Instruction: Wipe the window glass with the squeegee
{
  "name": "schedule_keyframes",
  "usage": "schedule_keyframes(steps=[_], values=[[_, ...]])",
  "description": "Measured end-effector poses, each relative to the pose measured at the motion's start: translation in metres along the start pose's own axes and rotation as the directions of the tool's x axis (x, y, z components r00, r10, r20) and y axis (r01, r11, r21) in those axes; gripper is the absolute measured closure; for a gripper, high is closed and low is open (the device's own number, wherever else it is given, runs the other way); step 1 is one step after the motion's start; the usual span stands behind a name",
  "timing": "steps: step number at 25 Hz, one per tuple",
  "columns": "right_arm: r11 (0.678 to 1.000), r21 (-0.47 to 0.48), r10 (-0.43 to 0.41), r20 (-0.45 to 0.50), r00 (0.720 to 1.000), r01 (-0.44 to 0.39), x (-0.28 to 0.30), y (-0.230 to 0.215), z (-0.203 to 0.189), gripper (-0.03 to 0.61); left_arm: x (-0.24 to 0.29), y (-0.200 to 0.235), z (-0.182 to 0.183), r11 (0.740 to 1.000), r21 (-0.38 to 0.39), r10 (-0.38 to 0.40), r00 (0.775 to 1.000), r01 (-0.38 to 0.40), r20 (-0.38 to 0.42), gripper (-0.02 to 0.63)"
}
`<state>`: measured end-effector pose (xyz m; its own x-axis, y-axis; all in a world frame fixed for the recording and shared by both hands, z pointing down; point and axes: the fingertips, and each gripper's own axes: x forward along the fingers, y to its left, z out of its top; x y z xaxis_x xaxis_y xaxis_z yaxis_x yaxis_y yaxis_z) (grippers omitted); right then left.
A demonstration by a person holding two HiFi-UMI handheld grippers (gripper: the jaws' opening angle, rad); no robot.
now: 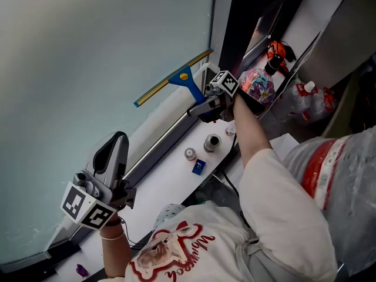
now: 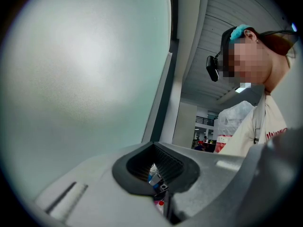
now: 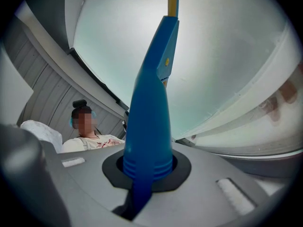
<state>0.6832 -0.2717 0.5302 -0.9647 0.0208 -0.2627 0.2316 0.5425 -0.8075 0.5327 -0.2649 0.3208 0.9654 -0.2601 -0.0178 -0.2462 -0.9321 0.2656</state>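
Observation:
The squeegee (image 1: pixel 185 80) has a blue handle and a long yellow-edged blade, which lies against the lower right part of the frosted window glass (image 1: pixel 88 51). My right gripper (image 1: pixel 198 110) is shut on the handle's end, just above the sill. In the right gripper view the blue handle (image 3: pixel 149 112) rises out from between the jaws toward the glass (image 3: pixel 218 56). My left gripper (image 1: pixel 111 153) is low at the left, close to the pane, shut and holding nothing. In the left gripper view its jaws (image 2: pixel 158 176) meet in front of the glass (image 2: pixel 80 70).
A white sill (image 1: pixel 170 181) runs under the window with two small round metal items (image 1: pixel 211 141) and a small blue box (image 1: pixel 198 167) on it. A dark window frame (image 1: pixel 241 22) stands to the right of the pane. An orange tool (image 1: pixel 276 51) and plastic bags (image 1: pixel 311 96) lie beyond.

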Motion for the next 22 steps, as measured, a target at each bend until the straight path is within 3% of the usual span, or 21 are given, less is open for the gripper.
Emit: schedule_keyframes(steps=[10,22], values=[[0.998,0.062,0.006,0.032,0.999,-0.008,-0.003,-0.012,-0.012,0.54,-0.003,0.001,-0.009,1.0,-0.013,0.017,1.0,-0.017,-0.011,0.614],[0.994,0.104,-0.028,-0.02,0.999,0.03,0.001,-0.016,-0.021,0.54,-0.013,-0.002,-0.006,0.999,-0.011,0.031,0.999,-0.031,-0.007,0.614]])
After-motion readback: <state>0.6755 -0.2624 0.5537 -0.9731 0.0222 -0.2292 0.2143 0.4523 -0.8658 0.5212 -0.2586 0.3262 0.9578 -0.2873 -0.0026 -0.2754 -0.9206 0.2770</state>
